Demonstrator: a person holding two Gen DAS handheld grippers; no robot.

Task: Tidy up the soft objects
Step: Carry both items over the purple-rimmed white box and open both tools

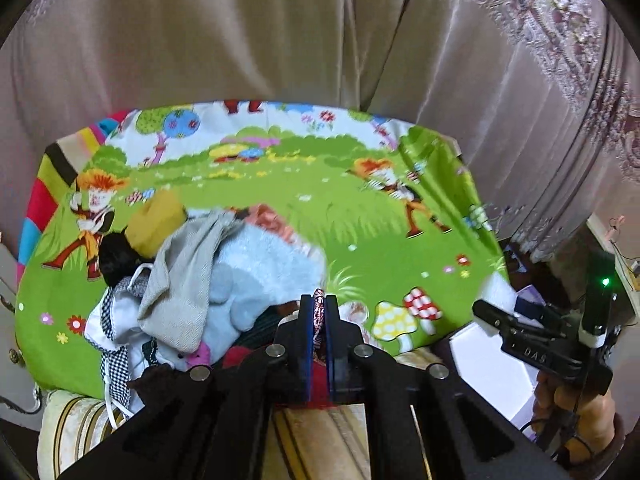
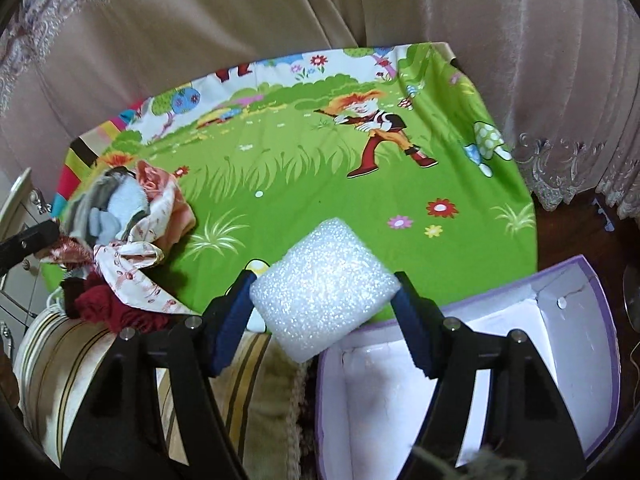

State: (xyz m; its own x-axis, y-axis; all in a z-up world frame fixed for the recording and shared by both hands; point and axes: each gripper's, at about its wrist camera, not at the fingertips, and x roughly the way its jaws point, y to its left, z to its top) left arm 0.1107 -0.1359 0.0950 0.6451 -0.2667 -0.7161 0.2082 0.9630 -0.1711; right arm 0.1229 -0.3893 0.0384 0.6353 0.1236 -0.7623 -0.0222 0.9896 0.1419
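A pile of soft cloths [image 1: 208, 280] lies on the left of a green cartoon-print sheet [image 1: 320, 208]; it also shows in the right wrist view [image 2: 120, 216]. My left gripper [image 1: 319, 300] is shut on a red-and-white patterned cloth [image 1: 319, 312] at the pile's right edge. My right gripper [image 2: 324, 292] is shut on a white foam block [image 2: 324, 288] and holds it above the sheet's front edge, beside an open white box with a purple rim [image 2: 560, 320].
Beige curtains [image 1: 280, 32] hang behind the sheet. A striped cushion [image 2: 64, 352] lies at the front left. The right gripper's body [image 1: 552, 344] shows in the left wrist view at the right. Dark floor [image 2: 568, 232] lies right of the sheet.
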